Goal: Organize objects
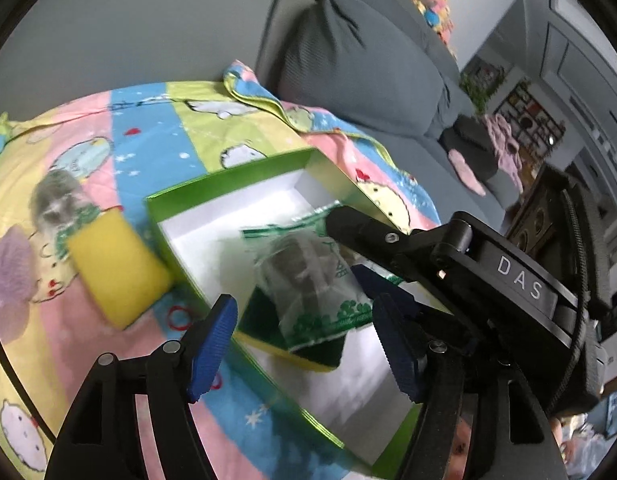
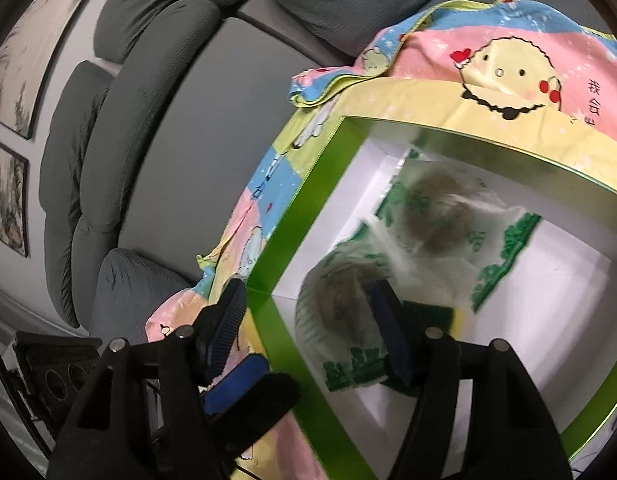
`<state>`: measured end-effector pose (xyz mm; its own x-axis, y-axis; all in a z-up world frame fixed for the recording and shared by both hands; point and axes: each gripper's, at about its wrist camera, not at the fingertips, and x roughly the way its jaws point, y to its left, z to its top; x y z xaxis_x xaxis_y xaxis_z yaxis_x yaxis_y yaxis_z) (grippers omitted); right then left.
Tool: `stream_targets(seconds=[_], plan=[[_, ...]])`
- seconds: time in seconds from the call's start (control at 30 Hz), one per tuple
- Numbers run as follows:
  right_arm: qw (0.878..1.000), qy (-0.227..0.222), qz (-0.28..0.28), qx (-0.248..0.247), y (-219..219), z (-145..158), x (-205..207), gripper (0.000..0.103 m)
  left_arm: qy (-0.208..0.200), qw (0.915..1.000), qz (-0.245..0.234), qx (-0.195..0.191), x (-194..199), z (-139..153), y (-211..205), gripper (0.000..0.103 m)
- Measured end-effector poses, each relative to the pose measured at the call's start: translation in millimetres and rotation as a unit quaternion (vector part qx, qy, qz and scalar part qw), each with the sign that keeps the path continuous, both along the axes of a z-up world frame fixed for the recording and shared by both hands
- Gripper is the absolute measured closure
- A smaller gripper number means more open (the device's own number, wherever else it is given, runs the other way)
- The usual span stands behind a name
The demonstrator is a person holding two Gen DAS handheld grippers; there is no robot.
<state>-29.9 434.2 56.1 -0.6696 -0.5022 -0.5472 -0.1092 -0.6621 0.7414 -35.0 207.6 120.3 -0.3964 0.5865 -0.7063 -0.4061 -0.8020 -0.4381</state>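
Tongs: both open | green box [image 2: 292, 240]: two packets [image 2: 440, 216], sponge [image 1: 308, 356]

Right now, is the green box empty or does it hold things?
Not empty. The green box holds two clear bags with green print, and one lies on a yellow and green sponge.

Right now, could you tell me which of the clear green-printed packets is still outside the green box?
The packet lying on the patterned blanket, just behind the loose yellow sponge. The other two packets already lie inside the green box.
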Motion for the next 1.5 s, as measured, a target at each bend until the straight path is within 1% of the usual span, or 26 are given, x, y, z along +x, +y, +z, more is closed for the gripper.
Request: stream_targets(seconds=[0.07,0.17,0.3,0.37,0.43,0.47,0.5,0.53,0.57,0.6,0.67,0.7,0.77,0.87,0.97,1.03,1.1,1.17,1.27,1.3,1.33,1.4,1.5], plan=[[1.000,0.006,0.002,0.006,-4,4,1,0.036,0.002,0.9999,0.014,0.006,2,2,-15,0.032],[1.000,0.013,0.001,0.020,-10,10,3,0.033,0.011,0.9990,0.044,0.005,8,3,-39,0.031],[0.999,0.025,0.003,0.040,-21,19,7,0.032,0.009,0.9943,0.106,-0.007,14,-6,-74,0.031],[0.999,0.034,0.003,0.042,-26,23,9,0.032,0.001,0.9911,0.133,-0.005,14,-14,-93,0.031],[0.997,0.052,0.000,0.049,-33,30,14,0.032,-0.009,0.9881,0.154,-0.001,13,-21,-112,0.025],[0.996,0.065,0.000,0.060,-37,36,17,0.031,-0.012,0.9867,0.162,-0.001,12,-24,-117,0.019],[0.994,0.085,0.001,0.072,-43,43,22,0.030,-0.014,0.9845,0.175,-0.002,11,-27,-127,0.019],[0.992,0.103,0.004,0.077,-48,49,26,0.026,-0.016,0.9826,0.185,-0.001,11,-30,-134,0.019],[0.990,0.120,0.010,0.075,-53,54,29,0.023,-0.019,0.9796,0.200,0.002,9,-33,-144,0.019],[0.988,0.137,0.020,0.070,-59,58,31,0.018,-0.023,0.9774,0.210,0.003,9,-34,-150,0.019],[0.985,0.159,0.047,0.052,-69,62,32,0.016,-0.032,0.9713,0.236,0.002,8,-38,-166,0.019],[0.984,0.164,0.063,0.043,-77,62,31,0.016,-0.034,0.9680,0.249,-0.003,8,-39,-172,0.019],[0.983,0.160,0.084,0.035,-91,60,29,0.016,-0.032,0.9611,0.274,-0.013,11,-38,-188,0.019],[0.981,0.143,0.114,0.058,-118,56,23,0.016,-0.029,0.9513,0.307,-0.008,18,-37,-215,0.019],[0.979,0.126,0.134,0.089,-143,53,19,0.016,-0.028,0.9363,0.350,-0.008,24,-38,-243,0.019],[0.976,0.113,0.151,0.106,-161,48,15,0.016,-0.035,0.9245,0.379,-0.017,28,-41,-260,0.019],[0.973,0.106,0.168,0.116,-181,44,11,0.016,-0.046,0.9158,0.398,-0.021,31,-45,-274,0.019],[0.970,0.098,0.187,0.124,-200,41,5,0.016,-0.049,0.9121,0.407,-0.016,34,-46,-283,0.019],[0.963,0.077,0.212,0.148,-236,28,-9,0.016,-0.054,0.9108,0.409,-0.010,34,-48,-292,0.019],[0.961,0.068,0.216,0.161,-247,23,-13,0.020,-0.056,0.9109,0.409,-0.011,35,-49,-293,0.019],[0.959,0.061,0.216,0.172,-255,18,-16,0.028,-0.059,0.9105,0.409,-0.011,35,-50,-295,0.019],[0.957,0.040,0.208,0.198,-272,4,-28,0.035,-0.065,0.9101,0.409,-0.011,35,-53,-298,0.019],[0.953,0.008,0.214,0.215,-288,-16,-47,0.036,-0.071,0.9093,0.410,-0.007,34,-55,-302,0.019]])
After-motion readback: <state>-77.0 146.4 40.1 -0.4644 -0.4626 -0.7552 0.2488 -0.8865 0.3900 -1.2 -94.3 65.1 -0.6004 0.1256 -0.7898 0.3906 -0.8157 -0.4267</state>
